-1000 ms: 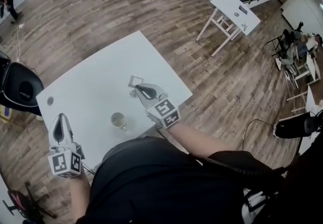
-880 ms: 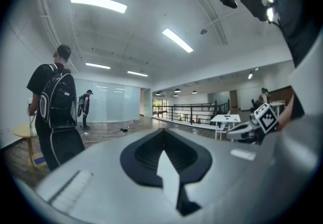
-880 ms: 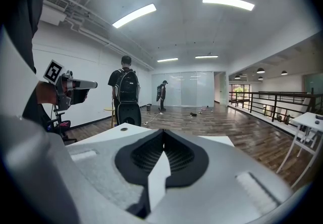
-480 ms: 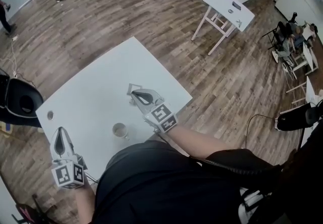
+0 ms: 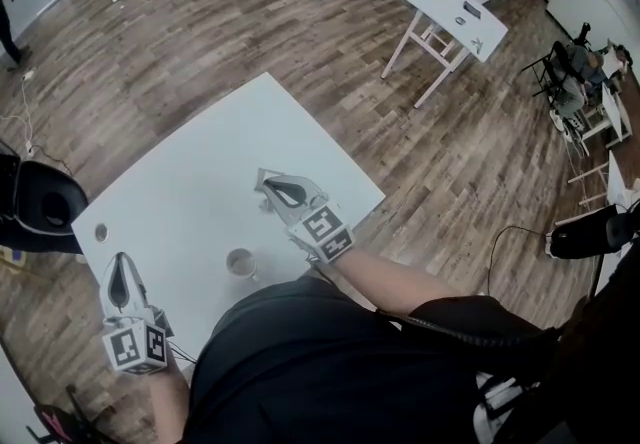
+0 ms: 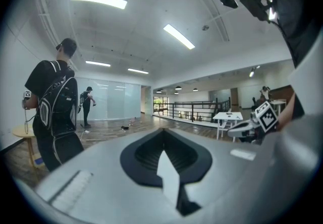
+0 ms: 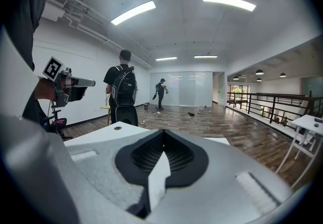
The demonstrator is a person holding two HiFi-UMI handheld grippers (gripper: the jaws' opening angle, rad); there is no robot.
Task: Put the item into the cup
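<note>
left tongs clenched on nothing, held at near-left edge, likely parked clear | cup stood upright by tabletop near edge, mouth free | right tongs clenched just beyond; small grey item seen at tip, grip unconfirmed

The head view looks from high up, steeply down on the white table, the left gripper and the right gripper. Each gripper view sits low and close on its own jaws and looks level across the room. Each one sees the other gripper at its edge. Both also show the person with a backpack and the black railing
</note>
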